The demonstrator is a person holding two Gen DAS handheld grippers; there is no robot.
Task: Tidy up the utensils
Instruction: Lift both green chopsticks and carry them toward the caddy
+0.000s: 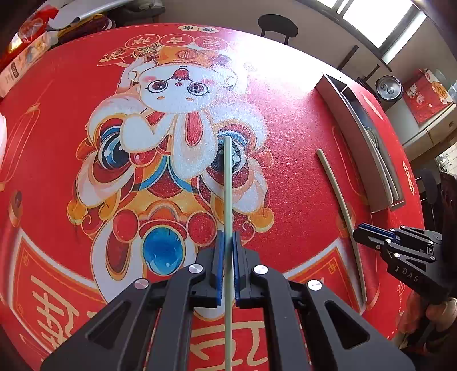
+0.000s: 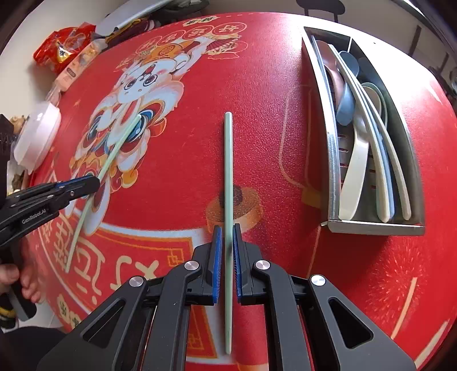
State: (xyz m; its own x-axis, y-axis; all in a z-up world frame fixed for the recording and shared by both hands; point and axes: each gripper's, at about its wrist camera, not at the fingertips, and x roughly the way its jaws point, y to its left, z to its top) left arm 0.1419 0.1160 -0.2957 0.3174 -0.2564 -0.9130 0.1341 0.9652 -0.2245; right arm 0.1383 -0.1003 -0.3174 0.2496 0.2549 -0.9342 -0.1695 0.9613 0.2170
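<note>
Two pale green chopsticks lie on the red printed tablecloth. My left gripper is shut on one chopstick, which runs forward between its blue pads; the right wrist view shows this chopstick too, with the left gripper on it. My right gripper is shut on the other chopstick, which shows in the left wrist view with the right gripper at it. A metal utensil tray at the right holds spoons and chopsticks.
The tray also shows in the left wrist view. Snack packets and a white lidded container sit at the table's left edge. A dark chair stands behind the table. A pressure cooker sits at the far right.
</note>
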